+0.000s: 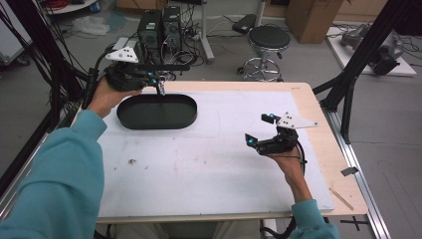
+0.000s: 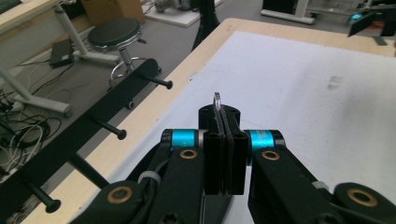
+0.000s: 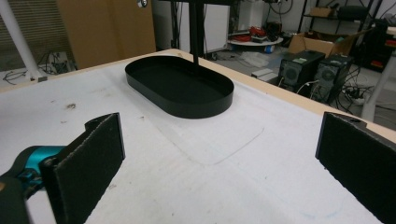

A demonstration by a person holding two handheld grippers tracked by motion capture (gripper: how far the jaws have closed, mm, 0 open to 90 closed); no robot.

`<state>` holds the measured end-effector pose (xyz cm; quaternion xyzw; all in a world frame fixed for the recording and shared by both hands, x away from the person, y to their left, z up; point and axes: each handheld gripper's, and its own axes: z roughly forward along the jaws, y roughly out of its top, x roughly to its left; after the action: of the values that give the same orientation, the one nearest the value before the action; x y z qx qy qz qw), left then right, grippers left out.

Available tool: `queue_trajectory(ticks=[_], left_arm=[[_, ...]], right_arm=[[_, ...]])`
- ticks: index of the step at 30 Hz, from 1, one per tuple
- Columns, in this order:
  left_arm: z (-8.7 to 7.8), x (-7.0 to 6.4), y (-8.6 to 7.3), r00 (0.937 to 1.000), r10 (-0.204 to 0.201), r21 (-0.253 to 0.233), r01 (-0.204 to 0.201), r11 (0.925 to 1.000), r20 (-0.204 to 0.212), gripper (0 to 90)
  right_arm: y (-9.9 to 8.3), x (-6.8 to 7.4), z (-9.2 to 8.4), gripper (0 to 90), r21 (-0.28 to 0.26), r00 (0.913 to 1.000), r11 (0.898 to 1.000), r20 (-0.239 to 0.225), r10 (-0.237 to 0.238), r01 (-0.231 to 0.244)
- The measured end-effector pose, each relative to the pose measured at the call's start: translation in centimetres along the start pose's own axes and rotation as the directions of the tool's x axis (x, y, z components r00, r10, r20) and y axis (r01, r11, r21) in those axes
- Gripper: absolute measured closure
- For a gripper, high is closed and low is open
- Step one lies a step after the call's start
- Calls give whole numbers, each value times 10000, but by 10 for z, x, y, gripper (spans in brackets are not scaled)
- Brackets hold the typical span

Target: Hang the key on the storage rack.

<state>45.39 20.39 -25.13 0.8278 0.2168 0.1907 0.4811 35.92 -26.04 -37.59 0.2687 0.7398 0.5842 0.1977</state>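
My left gripper (image 1: 158, 85) hangs over the far rim of a black oval tray (image 1: 188, 117), just below a black peg rack (image 1: 166, 66). Its jaws are shut on a thin metal ring (image 2: 217, 98), whose top edge pokes out above the pads. In the left gripper view the peg rack (image 2: 93, 122) runs along the left, beyond the table edge. My right gripper (image 1: 259, 129) is held low over the right side of the white mat, open, with nothing between its pads (image 3: 95, 154). It faces the tray (image 3: 219, 103).
The white mat (image 1: 199, 159) covers most of the wooden table (image 1: 318, 107). A round stool (image 1: 269, 37) and computer towers (image 1: 159, 25) stand on the floor behind the table. Black frame struts rise at the left and right (image 1: 358, 59).
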Motion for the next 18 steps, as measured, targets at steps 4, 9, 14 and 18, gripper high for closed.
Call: queue_trajectory(ticks=[4,9,14,18], left_arm=[[7,4,0,9998,-13,338,19,9994,-182,882],[13,11,-1,9989,-271,467,289,9985,-394,882],[20,16,-1,9978,-260,811,309,9962,-618,882],[21,21,0,9964,-340,878,408,9953,-778,882]], right_arm=[[-9,0,-8,5,-172,9998,9997,122,156,-153],[-21,-1,-19,6,-466,9988,9986,413,249,-230],[-34,1,-26,6,-530,9979,9982,571,313,-283],[-42,5,-31,6,-519,9967,9986,796,131,-90]])
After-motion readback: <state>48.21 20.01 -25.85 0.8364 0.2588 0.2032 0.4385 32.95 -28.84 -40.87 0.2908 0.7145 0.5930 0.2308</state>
